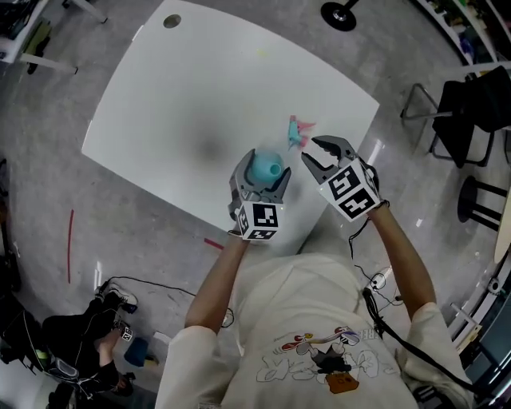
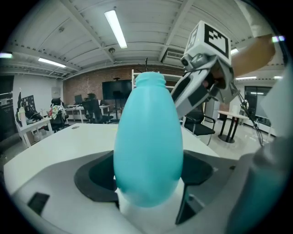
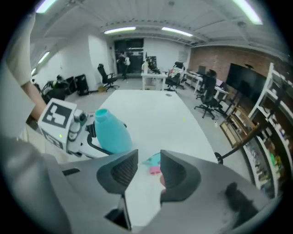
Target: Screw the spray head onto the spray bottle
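Note:
A teal spray bottle (image 1: 263,168) with a bare open neck stands upright in my left gripper (image 1: 262,172), which is shut on its body near the white table's (image 1: 200,80) front edge. In the left gripper view the bottle (image 2: 149,146) fills the middle between the jaws. The teal and pink spray head (image 1: 299,132) lies on the table just beyond. My right gripper (image 1: 310,149) is open and holds nothing, close to the right of the bottle and just short of the spray head. The right gripper view shows the spray head (image 3: 154,163) through the gap between its jaws, with the bottle (image 3: 112,132) to the left.
A black chair (image 1: 467,112) and a stool (image 1: 479,200) stand on the floor to the right of the table. A person (image 1: 80,343) crouches on the floor at the lower left. The table has a round cable hole (image 1: 172,21) at its far corner.

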Demonstrator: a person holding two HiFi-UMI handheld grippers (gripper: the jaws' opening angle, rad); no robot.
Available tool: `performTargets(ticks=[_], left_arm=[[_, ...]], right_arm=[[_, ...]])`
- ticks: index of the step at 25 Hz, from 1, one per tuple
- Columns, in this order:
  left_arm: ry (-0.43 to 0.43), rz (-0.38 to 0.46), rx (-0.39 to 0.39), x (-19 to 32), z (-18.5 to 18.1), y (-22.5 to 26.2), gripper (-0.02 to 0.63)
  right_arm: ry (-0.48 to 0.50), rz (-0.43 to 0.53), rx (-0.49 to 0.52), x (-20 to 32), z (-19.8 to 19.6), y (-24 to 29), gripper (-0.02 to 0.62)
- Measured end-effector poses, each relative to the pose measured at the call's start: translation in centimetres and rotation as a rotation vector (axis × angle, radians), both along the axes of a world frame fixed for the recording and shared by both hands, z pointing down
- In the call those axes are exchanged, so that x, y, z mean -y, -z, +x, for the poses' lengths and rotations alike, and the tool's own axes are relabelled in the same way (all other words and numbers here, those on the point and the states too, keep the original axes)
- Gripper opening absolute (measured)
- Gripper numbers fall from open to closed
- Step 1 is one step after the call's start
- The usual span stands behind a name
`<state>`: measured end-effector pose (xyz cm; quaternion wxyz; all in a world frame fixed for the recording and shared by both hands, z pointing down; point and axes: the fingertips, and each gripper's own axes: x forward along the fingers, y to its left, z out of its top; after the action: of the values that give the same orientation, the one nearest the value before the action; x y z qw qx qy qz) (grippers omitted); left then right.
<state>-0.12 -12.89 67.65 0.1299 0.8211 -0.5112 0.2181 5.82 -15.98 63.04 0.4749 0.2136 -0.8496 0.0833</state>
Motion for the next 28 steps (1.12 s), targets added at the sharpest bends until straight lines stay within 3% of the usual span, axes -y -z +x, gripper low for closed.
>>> performTargets(ticks=[3, 10, 18, 23, 28], left_arm=[[-0.005, -0.002, 0.009, -0.4, 0.3, 0.1, 0.405], [0.000, -0.007, 0.021, -1.0, 0.0, 0.8, 0.405], [-0.019, -0.013, 0.028, -1.7, -0.1, 1.0, 0.405], [-0.006, -0.017, 0.028, -1.9, -0.9, 1.4, 0.405], [0.007, -0.029, 0.018, -2.4, -1.5, 2.1, 0.405]], right_arm=[[0.081, -0.031, -0.117, 0.5, 0.4, -3.4, 0.155], [0.120, -0.133, -0.321, 1.5, 1.2, -10.1, 0.161], [0.132, -0.192, -0.451, 1.5, 1.8, -13.1, 0.153], [0.128, -0.144, -0.407, 1.5, 1.3, -12.3, 0.143], [0.046, -0.079, -0.171, 1.6, -0.8, -6.8, 0.141]])
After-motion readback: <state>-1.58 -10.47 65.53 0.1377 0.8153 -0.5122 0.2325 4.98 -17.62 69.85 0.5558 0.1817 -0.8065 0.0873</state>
